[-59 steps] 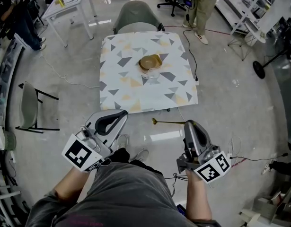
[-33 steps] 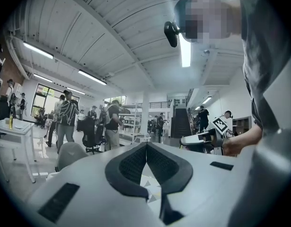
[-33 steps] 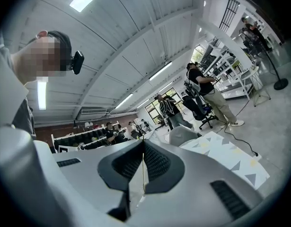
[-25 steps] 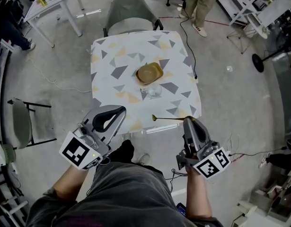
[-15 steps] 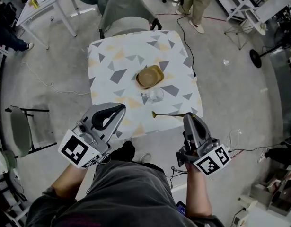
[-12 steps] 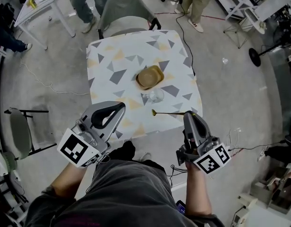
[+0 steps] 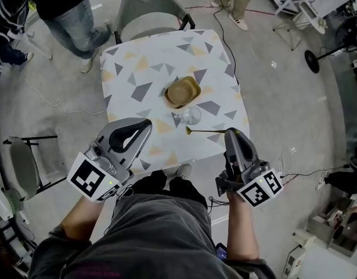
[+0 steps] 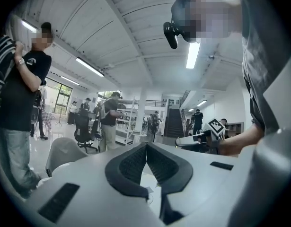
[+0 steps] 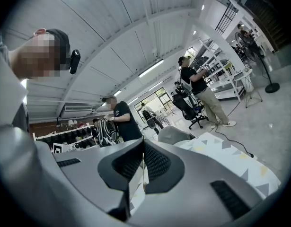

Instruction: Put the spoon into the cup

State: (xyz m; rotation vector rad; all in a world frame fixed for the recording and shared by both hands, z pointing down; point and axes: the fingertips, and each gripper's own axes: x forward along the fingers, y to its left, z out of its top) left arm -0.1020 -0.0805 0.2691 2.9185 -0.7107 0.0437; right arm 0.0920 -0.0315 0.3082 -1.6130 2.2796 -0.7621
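Observation:
A clear glass cup stands on the patterned table, just in front of a brown bowl. My right gripper hangs over the table's near right edge, shut on the handle of a thin gold spoon. The spoon sticks out to the left, its bowl end just below the cup. My left gripper hovers over the table's near left edge, jaw tips together, holding nothing. Its shut tips show in the left gripper view. The right gripper's tips also meet in its own view.
A grey chair stands at the table's far side. A person in jeans stands at the far left corner, another's legs at the far right. A second chair is at the left. Cables run across the floor.
Both grippers have moved forward from the floor side to over the table's near edge, the spoon tip now close to the cup. A person has walked in at the top left.

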